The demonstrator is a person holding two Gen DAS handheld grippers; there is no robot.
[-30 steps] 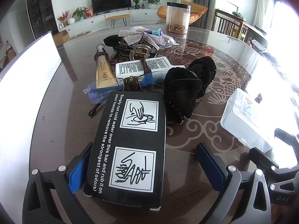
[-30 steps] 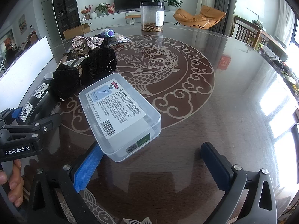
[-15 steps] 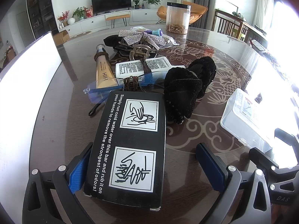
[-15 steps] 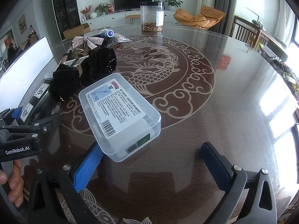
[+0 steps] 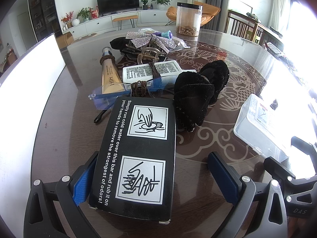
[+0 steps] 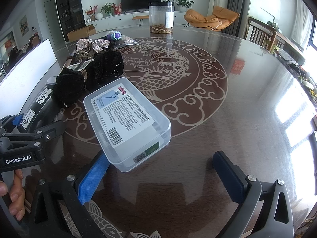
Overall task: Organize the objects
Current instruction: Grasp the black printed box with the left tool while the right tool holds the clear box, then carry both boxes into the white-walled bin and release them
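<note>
Now we hold both tools low over the dark patterned table (image 6: 227, 119). Our left gripper (image 5: 154, 178) is spread wide around the near end of the black box (image 5: 136, 154), its left pad beside the box edge, its right pad well apart. Our right gripper (image 6: 160, 176) is also spread wide, its left finger just beside the near corner of the clear plastic case (image 6: 126, 123). Beyond the box lie blue glasses (image 5: 111, 97), a black velvet bow (image 5: 198, 97) and a beige tube (image 5: 110, 75).

Glossy dark table (image 6: 227, 134); clear plastic box (image 6: 126, 123); black velvet bow (image 5: 198, 95); matt black carton (image 5: 136, 150).
</note>
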